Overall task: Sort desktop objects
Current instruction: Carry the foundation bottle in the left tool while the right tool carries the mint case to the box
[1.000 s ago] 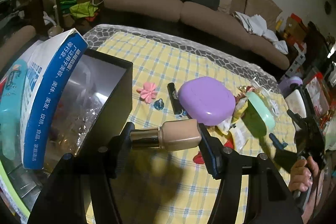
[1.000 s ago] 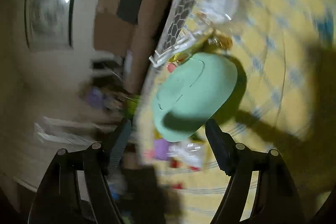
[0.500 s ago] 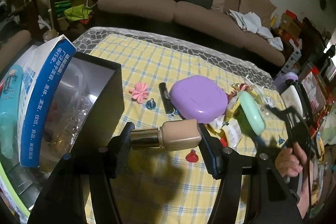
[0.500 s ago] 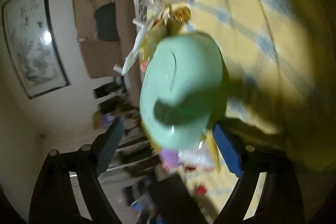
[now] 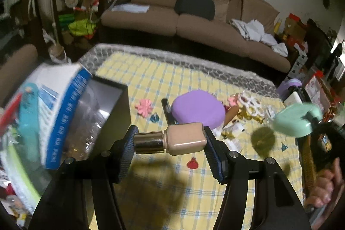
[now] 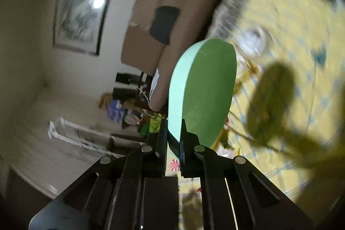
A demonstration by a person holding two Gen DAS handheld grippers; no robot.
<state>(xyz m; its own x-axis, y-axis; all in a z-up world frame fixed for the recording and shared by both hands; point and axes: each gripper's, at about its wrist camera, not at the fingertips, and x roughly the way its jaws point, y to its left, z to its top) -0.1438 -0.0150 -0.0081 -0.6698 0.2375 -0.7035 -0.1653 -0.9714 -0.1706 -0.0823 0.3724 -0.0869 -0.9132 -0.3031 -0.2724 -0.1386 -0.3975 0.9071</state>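
Note:
My left gripper [image 5: 170, 142] is shut on a beige foundation bottle [image 5: 185, 141] with a gold cap, held sideways above the yellow checked tablecloth [image 5: 151, 79], just right of the black storage box [image 5: 107, 113]. My right gripper [image 6: 173, 143] is shut on the rim of a mint green oval case [image 6: 204, 89], lifted off the table and seen edge-on. The green case also shows in the left wrist view [image 5: 294, 122], held at the far right above its shadow.
A purple case [image 5: 197, 109], a black tube [image 5: 166, 109], a pink flower clip [image 5: 143, 108], a red bead [image 5: 192, 164], blue beads and wrappers lie on the cloth. A blue-and-white packet [image 5: 62, 109] leans in the box. A brown sofa [image 5: 194, 21] stands behind.
My right gripper has closed on the green case and lifted it off the table to the right. The left gripper still holds the foundation bottle, shifted slightly.

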